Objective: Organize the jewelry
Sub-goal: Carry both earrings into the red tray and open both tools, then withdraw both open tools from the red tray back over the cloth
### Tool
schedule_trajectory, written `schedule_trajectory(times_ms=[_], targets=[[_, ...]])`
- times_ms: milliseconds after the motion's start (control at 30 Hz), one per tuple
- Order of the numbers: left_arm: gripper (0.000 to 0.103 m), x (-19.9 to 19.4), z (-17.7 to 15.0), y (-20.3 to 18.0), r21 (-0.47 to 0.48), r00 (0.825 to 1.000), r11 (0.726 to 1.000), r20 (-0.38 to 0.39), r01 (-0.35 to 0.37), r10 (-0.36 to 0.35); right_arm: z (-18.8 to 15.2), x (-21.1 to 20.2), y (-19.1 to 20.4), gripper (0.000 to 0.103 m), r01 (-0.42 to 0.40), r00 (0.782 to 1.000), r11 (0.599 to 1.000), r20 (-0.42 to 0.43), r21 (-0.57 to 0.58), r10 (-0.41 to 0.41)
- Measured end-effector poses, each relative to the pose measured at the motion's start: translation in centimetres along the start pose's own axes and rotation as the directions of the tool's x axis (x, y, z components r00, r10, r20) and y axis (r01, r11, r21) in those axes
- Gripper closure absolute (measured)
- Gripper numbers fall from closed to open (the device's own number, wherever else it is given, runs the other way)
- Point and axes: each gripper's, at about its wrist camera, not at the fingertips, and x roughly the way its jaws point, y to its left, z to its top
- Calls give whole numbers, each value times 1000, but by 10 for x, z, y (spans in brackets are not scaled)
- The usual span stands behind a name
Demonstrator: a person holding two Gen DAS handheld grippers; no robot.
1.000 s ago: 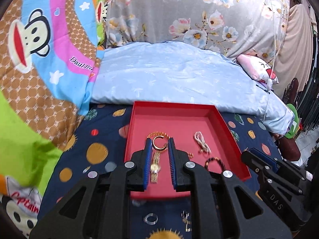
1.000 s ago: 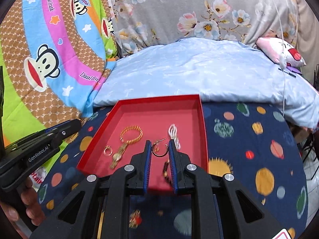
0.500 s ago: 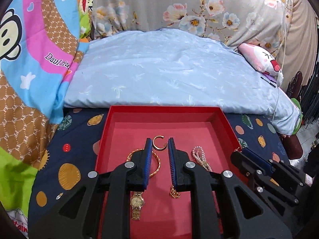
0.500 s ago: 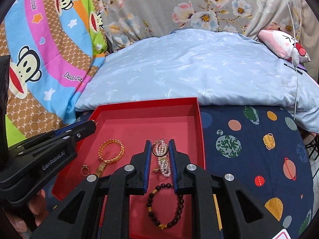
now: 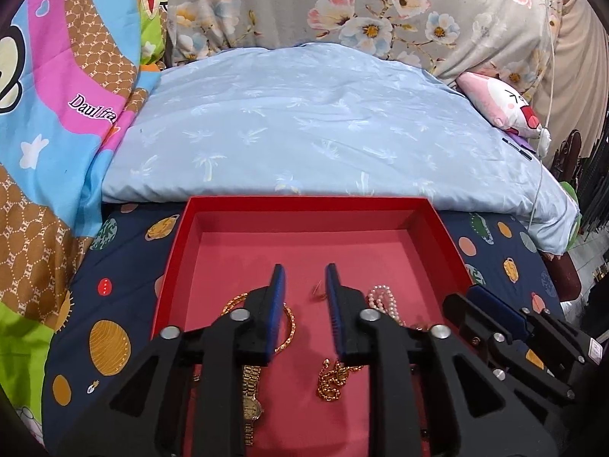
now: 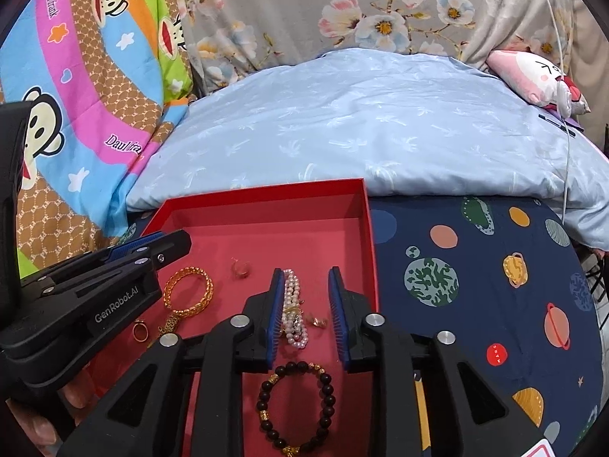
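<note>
Both pairs of blue-padded fingers stand part open over the shallow red cardboard tray, their jaws having just been opening. A second ago we saw each pair nearly closed, hanging nearer the tray's front edge; we now see both further in over the pink floor.

Left gripper, lower centre of its own view: nothing lies between the pads. A small gold earring rests on the tray floor in the gap beyond the tips, untouched. The gold chain bangle lies partly under the left finger, the gold link wristwatch below it, and a loose gold chain under the right finger.

Right gripper, lower centre of its own view: the white pearl strand lies between the pads, close against the left finger; the pads do not press on it. A small gold stud sits beside the strand, and the dark wooden bead bracelet lies lower in the frame, between the finger arms. A thin gold ring lies at lower left.

We judge that all the jewellery in view already sits in the tray, so the widened jaws suggest a fresh pick to rearrange pieces: the pearls for the right, perhaps the earring for the left.
</note>
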Motion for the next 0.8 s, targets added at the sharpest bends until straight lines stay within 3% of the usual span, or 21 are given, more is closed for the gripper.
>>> schedule_trajectory(times_ms=[33,200,333,600,800], targets=[[68,-1,0,1,-5,1000,1000,5,-3,3,0,-1,-1,77,0,1000,1000,2,5,0],[58,-20,-3,10,-14,999,999,37,-35,35,-3,-20,-4,76,-11,1000,1000,28,28,11],[40,-49,-11,20,-31,995,998,81,-62,64,-10,-45,-3,74,-25,998,999,58,46,22],[40,-98,-46,42,-75,993,994,79,-78,84,-54,-90,12,73,-37,997,998,67,59,33],[40,-118,-87,50,-76,994,992,48,-99,103,-98,-102,23,73,-58,998,996,1,69,58]])
